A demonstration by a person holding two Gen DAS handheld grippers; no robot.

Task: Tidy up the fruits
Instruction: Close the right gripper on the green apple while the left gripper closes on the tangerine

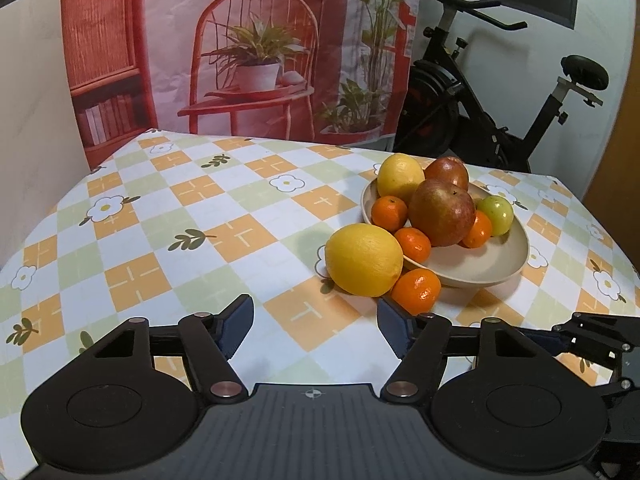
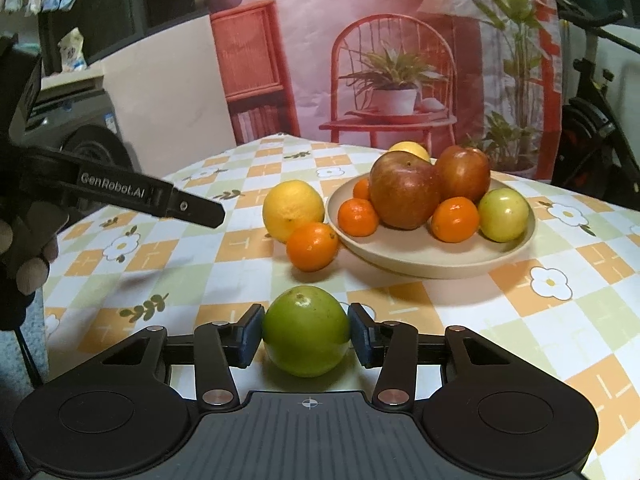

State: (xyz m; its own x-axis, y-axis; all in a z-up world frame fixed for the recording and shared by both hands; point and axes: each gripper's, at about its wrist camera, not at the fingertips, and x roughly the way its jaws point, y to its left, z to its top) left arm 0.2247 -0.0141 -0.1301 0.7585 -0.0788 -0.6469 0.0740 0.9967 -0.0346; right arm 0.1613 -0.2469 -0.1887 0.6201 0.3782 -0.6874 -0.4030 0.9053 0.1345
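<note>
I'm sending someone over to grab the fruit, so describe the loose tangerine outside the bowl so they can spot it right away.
Find the beige bowl of fruit on the checked tablecloth. Just outside its near-left rim, a big yellow lemon lies on the cloth, and the tangerine leans against it. It is the only small orange fruit on the cloth; the others are in the bowl.

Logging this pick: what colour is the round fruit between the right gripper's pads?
Green, a round green fruit; clearest in the right wrist view.
</note>
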